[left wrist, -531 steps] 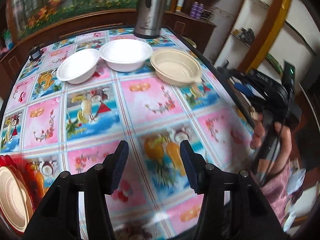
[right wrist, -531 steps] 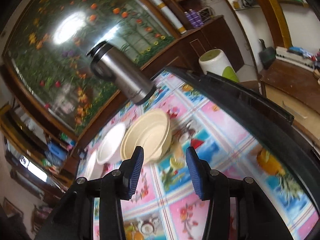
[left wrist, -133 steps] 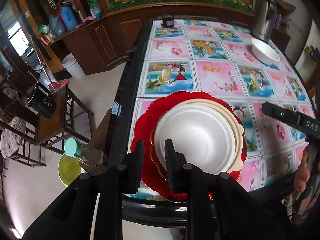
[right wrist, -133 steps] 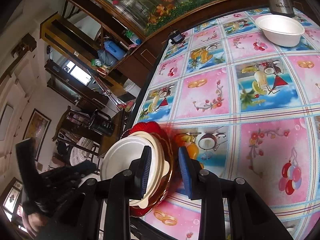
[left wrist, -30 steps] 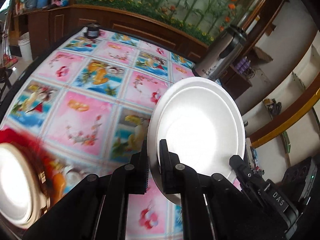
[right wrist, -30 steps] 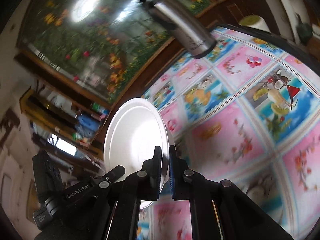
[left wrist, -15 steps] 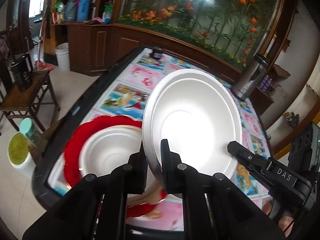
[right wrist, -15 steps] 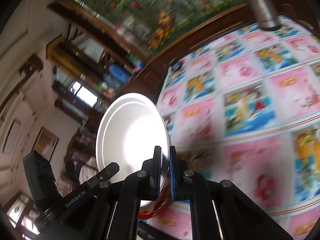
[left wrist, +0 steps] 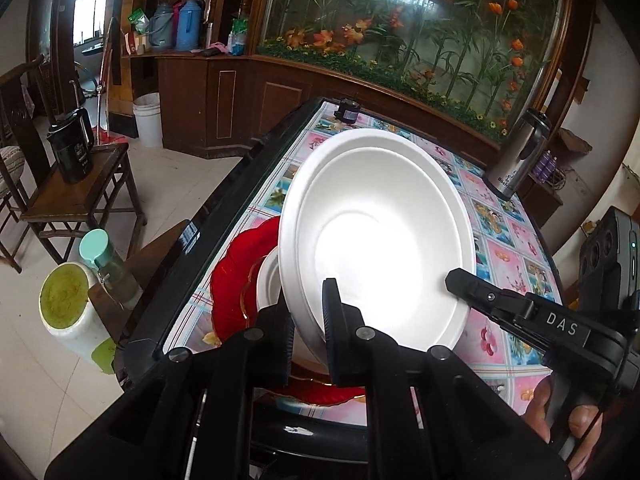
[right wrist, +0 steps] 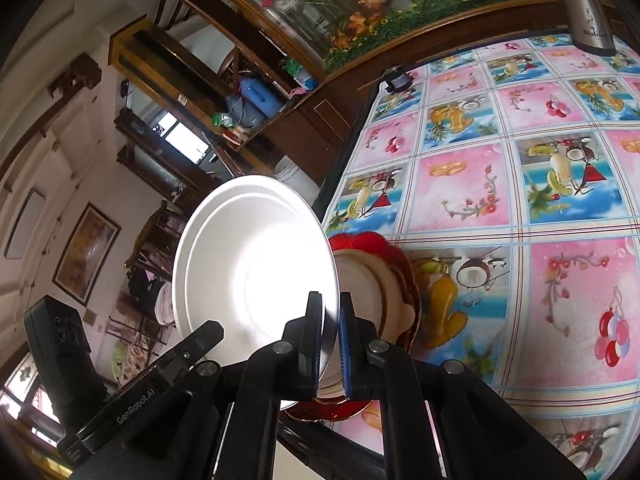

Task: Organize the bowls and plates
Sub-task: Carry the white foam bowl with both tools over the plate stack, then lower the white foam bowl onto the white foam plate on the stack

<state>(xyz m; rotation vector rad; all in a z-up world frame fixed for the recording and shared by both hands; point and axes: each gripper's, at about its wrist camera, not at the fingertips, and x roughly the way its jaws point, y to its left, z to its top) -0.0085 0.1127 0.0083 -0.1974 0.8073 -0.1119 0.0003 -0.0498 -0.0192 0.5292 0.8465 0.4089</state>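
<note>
Furthest to my left, off the table, a cream jar with a green mouth (left wrist: 66, 300) stood on the tiled floor beside a bottle with a mint-green cap (left wrist: 96, 250), and a dark wooden stool carried a black kettle (left wrist: 72, 152). Next came the black-edged table under its pink-and-blue fruit-print cloth (left wrist: 516, 264), with a scalloped red plate (left wrist: 236, 280) near its close corner and paler dishes stacked on it, one of them a white bowl (left wrist: 269, 284) showing just past the raised bowl's edge. My left gripper (left wrist: 310, 320) was clamped narrow on the near rim of a wide, shallow white foam bowl (left wrist: 376, 236), one finger behind the wall and one inside, so the bowl stood tilted over the red plate with its hollow facing me. My right gripper (right wrist: 330, 328) pinched the opposite side of the same rim (right wrist: 256, 264), its fingers almost together with only the thin wall between them; in my left view its black finger marked DAS reached onto the rim from the right. Far right, a tall steel thermos (left wrist: 516, 156) stood upright at the table's back edge.
</note>
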